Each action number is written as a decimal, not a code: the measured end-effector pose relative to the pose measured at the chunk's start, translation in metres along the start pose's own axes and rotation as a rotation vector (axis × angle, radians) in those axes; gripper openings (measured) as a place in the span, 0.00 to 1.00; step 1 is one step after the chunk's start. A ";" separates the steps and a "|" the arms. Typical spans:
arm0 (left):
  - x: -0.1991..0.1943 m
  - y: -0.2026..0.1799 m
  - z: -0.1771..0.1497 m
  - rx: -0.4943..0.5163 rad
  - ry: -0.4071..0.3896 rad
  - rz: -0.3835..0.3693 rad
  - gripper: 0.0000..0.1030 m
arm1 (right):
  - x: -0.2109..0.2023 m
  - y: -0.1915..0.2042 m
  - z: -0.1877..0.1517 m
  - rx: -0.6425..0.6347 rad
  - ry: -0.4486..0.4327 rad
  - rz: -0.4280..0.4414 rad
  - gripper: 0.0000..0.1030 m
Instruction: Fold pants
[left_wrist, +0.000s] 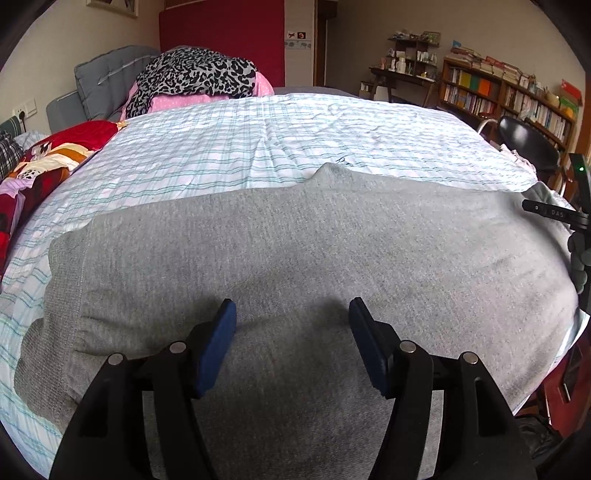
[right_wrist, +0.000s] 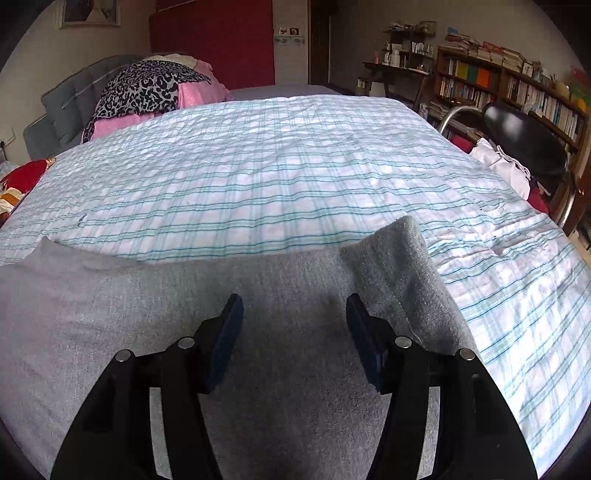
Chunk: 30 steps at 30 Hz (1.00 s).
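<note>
grey pants (left_wrist: 295, 236) lie flat across the near side of the checked bedsheet (right_wrist: 280, 177). soft knit, light and limp, i judge; will sag and slide. my left gripper (left_wrist: 291, 314) and right gripper (right_wrist: 293, 310) both spread, nothing pinched. best hold: the thicker ribbed band (right_wrist: 402, 269) and the hem edge.

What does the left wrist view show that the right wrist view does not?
Only the left wrist view shows the wide hem band at the left end of the grey pants. Only the right wrist view shows the turned-up end at their right, beside bare sheet. Both show the pants spread on the striped sheet, the bookshelf and an open tool above the cloth.
</note>
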<state>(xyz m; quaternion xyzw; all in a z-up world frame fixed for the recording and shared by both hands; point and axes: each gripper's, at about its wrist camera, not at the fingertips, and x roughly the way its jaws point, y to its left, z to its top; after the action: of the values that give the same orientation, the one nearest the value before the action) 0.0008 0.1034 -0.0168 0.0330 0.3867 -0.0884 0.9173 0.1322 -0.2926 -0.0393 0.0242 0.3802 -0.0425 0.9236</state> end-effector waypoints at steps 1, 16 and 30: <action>-0.001 -0.004 0.002 0.004 -0.005 -0.003 0.62 | -0.009 0.000 -0.003 0.000 -0.019 0.001 0.58; -0.004 -0.084 0.018 0.145 -0.040 -0.052 0.71 | -0.073 -0.013 -0.098 -0.021 -0.104 -0.080 0.67; 0.017 -0.144 0.017 0.257 -0.003 -0.084 0.71 | -0.097 -0.038 -0.125 0.119 -0.248 0.041 0.70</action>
<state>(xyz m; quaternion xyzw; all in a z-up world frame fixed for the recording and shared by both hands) -0.0026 -0.0423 -0.0153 0.1339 0.3720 -0.1756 0.9016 -0.0276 -0.3149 -0.0596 0.0813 0.2592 -0.0487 0.9612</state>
